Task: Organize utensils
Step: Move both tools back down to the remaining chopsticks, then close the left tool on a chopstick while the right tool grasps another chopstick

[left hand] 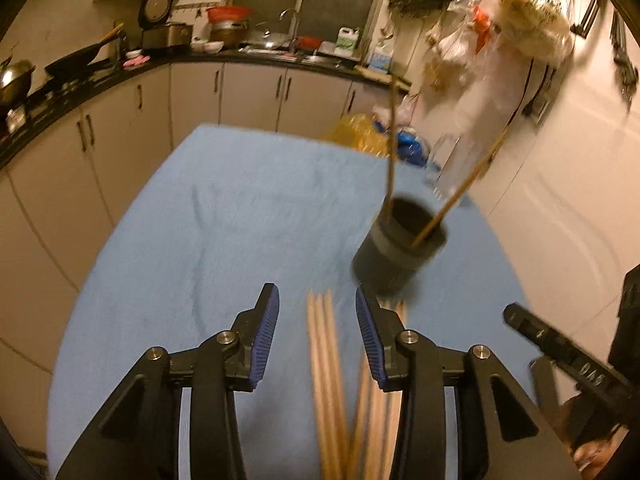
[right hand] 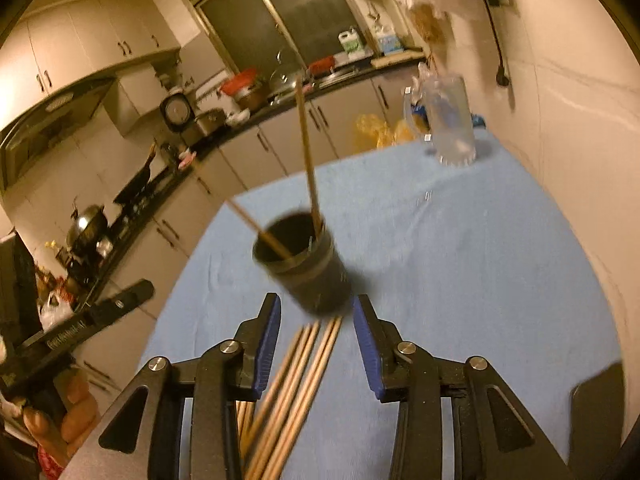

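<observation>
A dark cylindrical holder point(left hand: 400, 248) point(right hand: 304, 264) stands on the blue cloth point(left hand: 240, 220) point(right hand: 440, 260). Two wooden chopsticks point(left hand: 391, 140) point(right hand: 306, 148) lean out of it. Several loose chopsticks point(left hand: 324, 360) point(right hand: 296, 380) lie on the cloth just in front of the holder. My left gripper point(left hand: 316, 294) is open, and the loose chopsticks show in the gap between its blue pads, untouched. Over the same bundle my right gripper point(right hand: 316, 302) is also open, its pads point(right hand: 362, 332) clear of the sticks. Each gripper shows at the edge of the other's view, blurred.
A clear glass mug point(right hand: 450, 124) stands at the cloth's far right corner by the wall. Yellow bags point(left hand: 360, 132) sit beyond the far edge. A dark counter point(left hand: 100, 76) with a wok, a rice cooker and a sink runs along the left and the back.
</observation>
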`<state>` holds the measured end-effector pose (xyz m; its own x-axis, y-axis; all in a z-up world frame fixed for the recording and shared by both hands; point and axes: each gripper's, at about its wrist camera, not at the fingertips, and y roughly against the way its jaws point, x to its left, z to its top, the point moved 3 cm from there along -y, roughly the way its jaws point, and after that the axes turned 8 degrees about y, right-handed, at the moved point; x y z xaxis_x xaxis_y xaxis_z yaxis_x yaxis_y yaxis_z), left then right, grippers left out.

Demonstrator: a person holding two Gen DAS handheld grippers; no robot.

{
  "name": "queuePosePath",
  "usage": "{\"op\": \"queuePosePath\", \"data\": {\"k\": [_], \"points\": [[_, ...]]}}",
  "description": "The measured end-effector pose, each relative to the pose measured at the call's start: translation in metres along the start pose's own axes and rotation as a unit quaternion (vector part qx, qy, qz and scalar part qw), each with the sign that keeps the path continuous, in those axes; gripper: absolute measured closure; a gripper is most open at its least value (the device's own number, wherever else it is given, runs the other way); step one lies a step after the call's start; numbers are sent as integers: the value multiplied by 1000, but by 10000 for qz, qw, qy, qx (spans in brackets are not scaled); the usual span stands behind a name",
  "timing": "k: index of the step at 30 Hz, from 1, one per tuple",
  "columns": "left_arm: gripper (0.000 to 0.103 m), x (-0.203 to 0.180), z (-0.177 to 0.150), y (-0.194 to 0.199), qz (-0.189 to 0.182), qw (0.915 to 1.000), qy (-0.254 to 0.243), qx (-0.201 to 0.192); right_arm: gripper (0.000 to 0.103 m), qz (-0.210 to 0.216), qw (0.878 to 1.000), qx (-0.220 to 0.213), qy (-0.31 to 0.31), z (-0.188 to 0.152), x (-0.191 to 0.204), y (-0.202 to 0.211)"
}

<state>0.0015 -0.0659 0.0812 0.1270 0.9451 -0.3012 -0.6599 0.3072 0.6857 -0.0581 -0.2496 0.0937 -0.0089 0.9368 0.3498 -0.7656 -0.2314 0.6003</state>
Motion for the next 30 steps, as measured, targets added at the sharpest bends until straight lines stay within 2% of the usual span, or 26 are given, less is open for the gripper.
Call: {"op": "queuePosePath", "data": {"k": [4,9,20,27,30], "points": [[65,20,-47,-16,218,9992,0,343,62,-228,9996,130,59,-45,6,-11],[65,32,-72,-28,251,9970,63,730,62,-266,9982,520,105,-77,11,-27],[65,27,-70,-45,86,9941,69,1077,64,-276,9964,803,-55,-87,9,-40],[80,18,-58,-73,83,9912,70,1318,64,-301,9965,768,-118,-86,6,-38],[81,15,-51,-81,87,9910,38,1334,64,-300,9965,767,-142,-87,4,-37]]}}
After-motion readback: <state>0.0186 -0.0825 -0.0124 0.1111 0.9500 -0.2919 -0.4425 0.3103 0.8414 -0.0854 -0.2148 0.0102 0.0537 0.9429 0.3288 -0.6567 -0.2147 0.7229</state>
